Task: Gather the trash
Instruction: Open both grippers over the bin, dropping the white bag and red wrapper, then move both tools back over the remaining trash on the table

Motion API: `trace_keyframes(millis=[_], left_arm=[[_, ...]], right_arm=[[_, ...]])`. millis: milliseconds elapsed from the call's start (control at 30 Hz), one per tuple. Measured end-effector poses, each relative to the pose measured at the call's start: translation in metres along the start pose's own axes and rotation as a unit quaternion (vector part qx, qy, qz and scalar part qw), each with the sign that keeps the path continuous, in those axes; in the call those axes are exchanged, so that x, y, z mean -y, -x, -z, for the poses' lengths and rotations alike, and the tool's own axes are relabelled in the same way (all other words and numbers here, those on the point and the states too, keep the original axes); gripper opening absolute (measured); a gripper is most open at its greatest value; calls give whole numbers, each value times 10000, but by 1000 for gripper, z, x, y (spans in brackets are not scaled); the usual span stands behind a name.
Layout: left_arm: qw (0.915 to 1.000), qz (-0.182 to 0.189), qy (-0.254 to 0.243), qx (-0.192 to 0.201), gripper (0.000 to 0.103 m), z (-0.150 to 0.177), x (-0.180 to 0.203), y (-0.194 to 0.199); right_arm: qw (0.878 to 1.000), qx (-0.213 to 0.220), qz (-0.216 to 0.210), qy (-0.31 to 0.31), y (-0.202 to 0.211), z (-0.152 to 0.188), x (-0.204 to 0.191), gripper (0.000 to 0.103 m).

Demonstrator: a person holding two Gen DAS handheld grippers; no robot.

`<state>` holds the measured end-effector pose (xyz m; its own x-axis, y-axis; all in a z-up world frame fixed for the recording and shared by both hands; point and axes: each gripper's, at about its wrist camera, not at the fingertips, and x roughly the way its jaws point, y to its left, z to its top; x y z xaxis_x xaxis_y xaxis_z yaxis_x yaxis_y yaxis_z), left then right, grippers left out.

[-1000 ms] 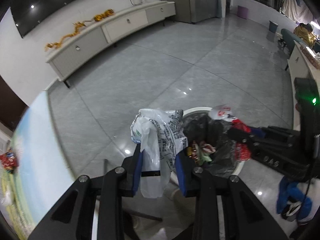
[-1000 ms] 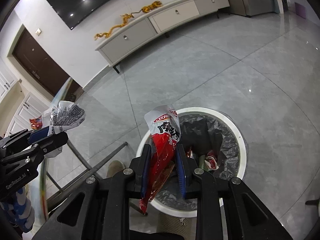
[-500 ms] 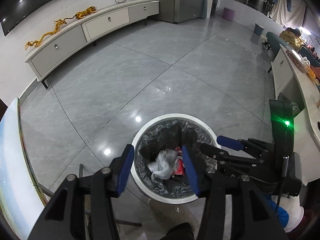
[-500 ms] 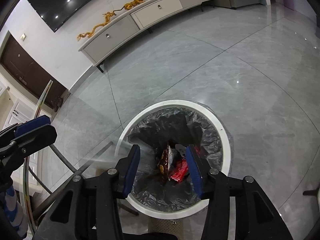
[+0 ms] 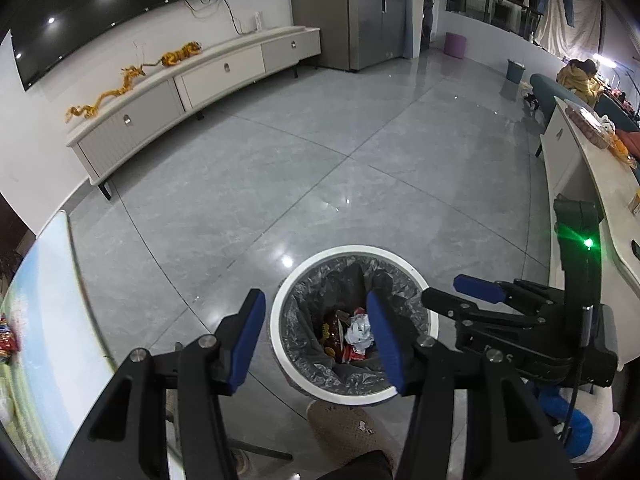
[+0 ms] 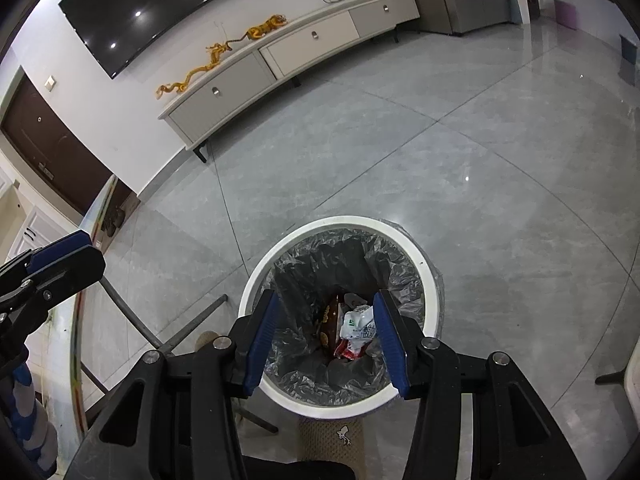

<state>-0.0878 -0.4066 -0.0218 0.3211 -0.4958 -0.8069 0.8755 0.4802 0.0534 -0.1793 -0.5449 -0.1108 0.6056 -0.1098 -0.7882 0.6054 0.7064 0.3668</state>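
Observation:
A round white trash bin point(image 5: 280, 344) with a black liner stands on the grey floor; it also shows in the right wrist view point(image 6: 432, 280). Inside lie a white crumpled bag point(image 5: 359, 330), also in the right wrist view point(image 6: 358, 326), a red snack wrapper point(image 6: 350, 350) and a brown wrapper point(image 5: 332, 332). My left gripper point(image 5: 320, 340) is open and empty above the bin's left side. My right gripper point(image 6: 326, 336) is open and empty above the bin. The right gripper also shows in the left wrist view point(image 5: 476, 292), to the right of the bin.
A glass table edge point(image 5: 52, 300) is at the left with red wrappers point(image 5: 8, 344) on it. A slippered foot point(image 5: 344, 424) stands by the bin. A white counter point(image 5: 592, 184) runs along the right. A long TV cabinet point(image 5: 192, 88) lines the far wall.
One second ago each gripper held a wrapper over the bin. Both opened and dropped them; the white bag and red wrapper now lie in the bin. Both grippers have risen.

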Motion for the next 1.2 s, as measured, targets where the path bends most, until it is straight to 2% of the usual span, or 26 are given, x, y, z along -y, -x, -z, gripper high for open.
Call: trace_keyframes(millis=[300,567,633,767,967,1200], left_arm=[[9993,-187,94,299,51,11,-11,40],[9975,-360,303,536,52,31,-33,80],[9967,-393,395,592,63,38,-41,91],[9942,-520,582,738,65,54,-60,113],[9881,-741,936,973,65,83,-95,151],[9770,-968,1441,1239,65,127,-142,196]], right_arm=[[9997,195,4,140,28,4,-16,49],[9986,350,-26,389,55,9,-46,49],[9980,402,-43,480,64,11,-57,51],[9965,498,-87,663,78,14,-79,52],[9926,574,-150,1061,97,20,-123,53],[9861,611,-323,1513,113,30,-178,53]])
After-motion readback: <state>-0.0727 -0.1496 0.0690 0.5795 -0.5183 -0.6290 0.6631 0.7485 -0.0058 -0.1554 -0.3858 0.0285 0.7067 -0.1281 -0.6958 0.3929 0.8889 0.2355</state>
